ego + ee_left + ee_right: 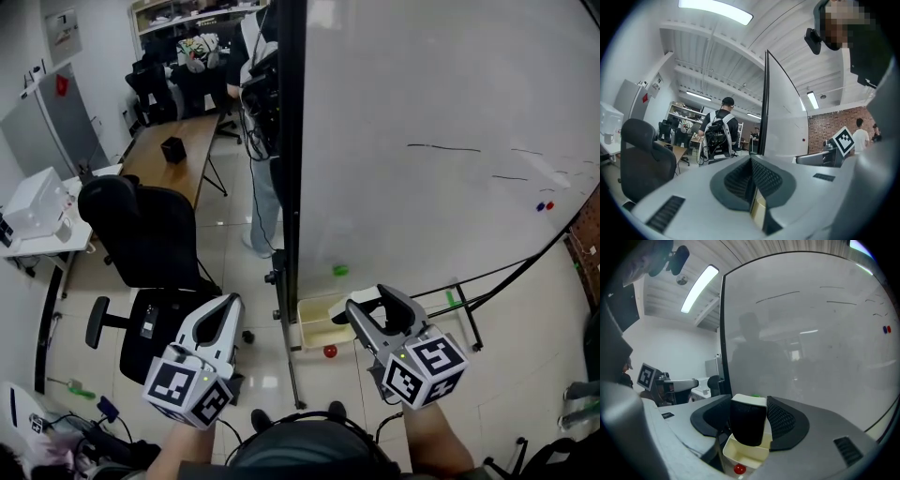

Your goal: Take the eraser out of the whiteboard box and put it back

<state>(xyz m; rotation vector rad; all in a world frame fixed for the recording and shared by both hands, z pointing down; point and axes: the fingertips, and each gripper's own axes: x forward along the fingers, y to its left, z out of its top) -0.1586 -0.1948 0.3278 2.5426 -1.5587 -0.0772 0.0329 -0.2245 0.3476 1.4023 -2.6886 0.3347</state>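
Black-felt eraser (748, 425), white-backed, is clamped upright between the fingers of our right gripper (373, 309), just above the open cream whiteboard box (739, 454) at the whiteboard's (450, 112) foot. We judge the way in is straight down. Right gripper tips slightly downward. Left gripper (225, 314), fingers closed on nothing, sits farther off.

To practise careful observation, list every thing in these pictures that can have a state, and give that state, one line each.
eraser: out of the box, gripped, hanging above it.
right gripper: shut on the eraser.
left gripper: jaws together, holding nothing.
box: open-topped, nothing visible inside.
whiteboard: upright, mostly clean, a few faint marker lines.
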